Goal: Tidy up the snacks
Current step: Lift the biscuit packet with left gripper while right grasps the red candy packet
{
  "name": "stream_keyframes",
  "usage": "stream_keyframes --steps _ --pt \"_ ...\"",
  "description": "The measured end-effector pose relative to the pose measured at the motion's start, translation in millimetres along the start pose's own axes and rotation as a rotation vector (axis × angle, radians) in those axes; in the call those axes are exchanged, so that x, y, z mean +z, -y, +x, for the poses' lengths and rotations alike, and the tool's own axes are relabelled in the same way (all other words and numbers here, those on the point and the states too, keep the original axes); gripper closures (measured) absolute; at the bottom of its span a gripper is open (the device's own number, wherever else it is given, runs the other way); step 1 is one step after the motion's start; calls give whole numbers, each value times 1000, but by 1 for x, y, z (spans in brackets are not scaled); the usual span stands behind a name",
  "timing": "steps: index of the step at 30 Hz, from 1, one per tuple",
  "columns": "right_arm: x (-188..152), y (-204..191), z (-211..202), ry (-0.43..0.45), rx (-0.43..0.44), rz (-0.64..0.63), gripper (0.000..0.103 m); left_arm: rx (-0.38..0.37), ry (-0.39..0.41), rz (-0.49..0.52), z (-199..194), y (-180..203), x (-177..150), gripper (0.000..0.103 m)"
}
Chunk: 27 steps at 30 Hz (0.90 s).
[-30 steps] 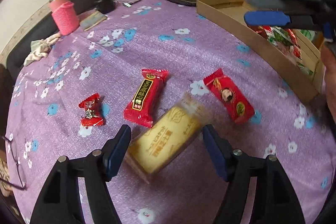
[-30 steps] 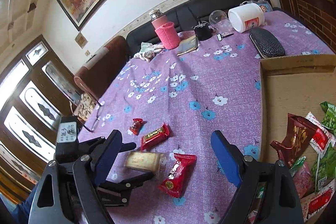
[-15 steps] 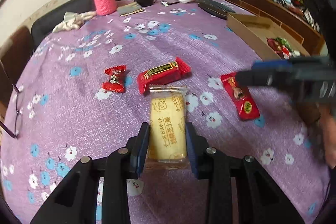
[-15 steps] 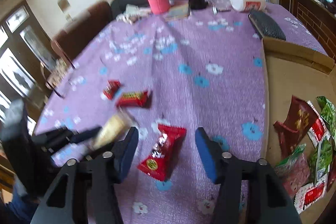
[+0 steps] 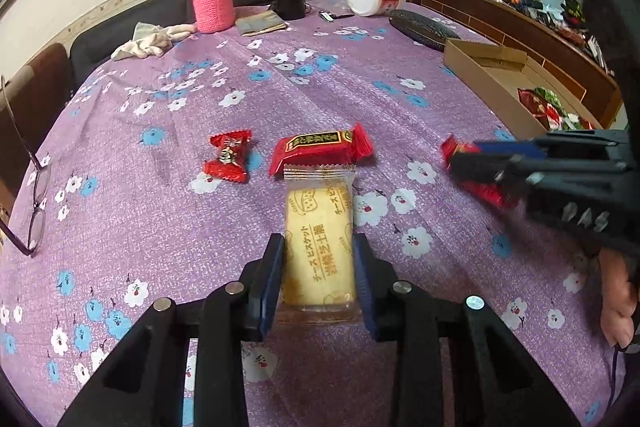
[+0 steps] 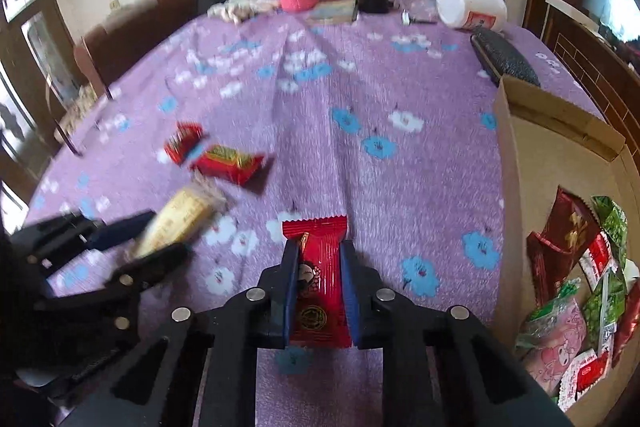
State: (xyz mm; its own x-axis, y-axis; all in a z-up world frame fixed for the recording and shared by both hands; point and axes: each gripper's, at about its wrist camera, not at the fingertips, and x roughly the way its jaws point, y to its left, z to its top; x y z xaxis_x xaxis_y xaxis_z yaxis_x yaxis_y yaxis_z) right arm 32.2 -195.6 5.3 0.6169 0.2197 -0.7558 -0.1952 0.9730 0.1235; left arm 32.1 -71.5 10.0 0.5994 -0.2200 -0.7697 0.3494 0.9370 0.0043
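Yellow biscuit packet [image 5: 319, 247], clear crimped ends, red snack [image 6: 320, 283]

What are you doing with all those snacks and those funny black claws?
A person is tidying snacks off a purple flowered tablecloth, with a gripper in each hand. The left gripper is shut on a yellow biscuit pack, and the right gripper is shut on a long red snack; both packs are still low over the table. A red candy and a red bar still lie on the cloth. The cardboard box on the right already holds a pile of snacks.
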Motion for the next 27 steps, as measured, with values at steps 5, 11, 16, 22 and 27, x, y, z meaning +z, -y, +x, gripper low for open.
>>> stream_keyframes --steps 5,11,16,22,27 --pt "3 -3 -15 72 41 6 82 -15 57 -57 -12 -12 3 70" --pt "2 -8 -17 86 54 -1 82 -17 114 -126 -23 -26 7 70" --pt "3 -7 -17 90 61 6 82 6 116 -129 -21 -27 8 70" --pt "2 -9 -13 80 37 -16 82 14 114 -126 -20 -27 8 70" --pt "-5 -27 -1 22 39 -102 81 19 107 -135 -18 -29 9 70"
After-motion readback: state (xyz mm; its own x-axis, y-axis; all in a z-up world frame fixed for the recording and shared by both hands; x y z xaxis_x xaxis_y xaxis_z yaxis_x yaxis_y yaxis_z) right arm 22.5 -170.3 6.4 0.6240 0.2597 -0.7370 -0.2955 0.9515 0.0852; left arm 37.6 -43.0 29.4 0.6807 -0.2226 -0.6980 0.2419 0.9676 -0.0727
